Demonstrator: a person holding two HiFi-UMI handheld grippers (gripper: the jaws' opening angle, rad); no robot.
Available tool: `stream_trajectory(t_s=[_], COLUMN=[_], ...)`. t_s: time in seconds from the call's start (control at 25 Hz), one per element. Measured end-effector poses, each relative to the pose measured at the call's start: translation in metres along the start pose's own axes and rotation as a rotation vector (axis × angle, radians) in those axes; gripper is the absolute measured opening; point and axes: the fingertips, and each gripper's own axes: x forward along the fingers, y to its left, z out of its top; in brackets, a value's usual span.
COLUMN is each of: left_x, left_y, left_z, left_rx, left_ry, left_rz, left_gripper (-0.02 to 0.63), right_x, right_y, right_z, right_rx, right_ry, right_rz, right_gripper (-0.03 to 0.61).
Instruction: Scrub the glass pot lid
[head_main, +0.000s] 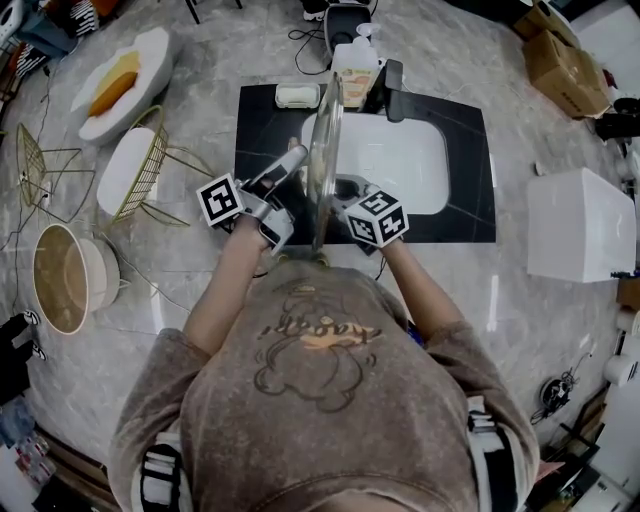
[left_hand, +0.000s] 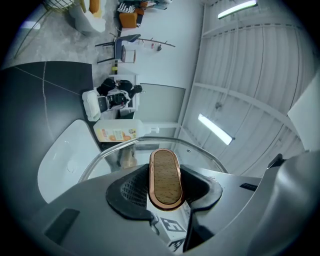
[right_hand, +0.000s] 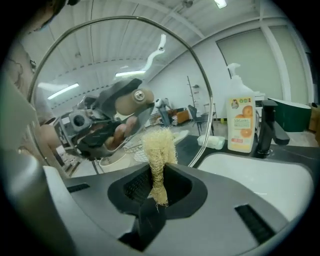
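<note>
The glass pot lid (head_main: 325, 150) stands on edge above the white sink (head_main: 410, 160), edge-on to me in the head view. My left gripper (head_main: 288, 168) is on its left side, shut on the lid's wooden, copper-rimmed handle (left_hand: 166, 176). The lid's rim (left_hand: 150, 142) arcs behind the jaws. My right gripper (right_hand: 159, 172) is shut on a pale fibrous scrubber (right_hand: 159, 147), on the lid's right side (head_main: 347, 192). In the right gripper view the lid (right_hand: 90, 65) fills the left, just beyond the scrubber; whether they touch I cannot tell.
A soap bottle (head_main: 357, 68) and a black faucet (head_main: 392, 88) stand behind the sink on the black counter (head_main: 262, 130), with a soap dish (head_main: 297, 96) to the left. Wire-frame seats (head_main: 140, 165) and a round basket (head_main: 62, 278) are left; a white box (head_main: 580, 225) is right.
</note>
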Motion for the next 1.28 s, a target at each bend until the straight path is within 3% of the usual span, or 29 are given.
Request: stream_trajectory(t_s=[0.4, 0.64, 1.04, 1.28], left_x=[-0.004, -0.005, -0.008, -0.012], left_y=[0.018, 0.025, 0.036, 0.041], left_z=[0.022, 0.033, 0.029, 0.020], left_rx=[0.001, -0.005, -0.021, -0.024], left_ry=[-0.054, -0.077, -0.070, -0.054], left_rz=[0.044, 0.052, 0.073, 0.080], left_gripper=[0.181, 0.181, 0.181, 0.181], right_x=[-0.011, -0.033, -0.060, -0.076], right_y=[0.048, 0.075, 0.094, 0.096], right_z=[-0.002, 0.014, 0.051, 0.083], right_rx=[0.017, 0.035, 0.006, -0.041], right_ry=[0.030, -0.007, -0.075, -0.161], right_rz=[0.183, 0.296, 0.358, 0.339], right_gripper=[0.054, 0.054, 0.052, 0.052])
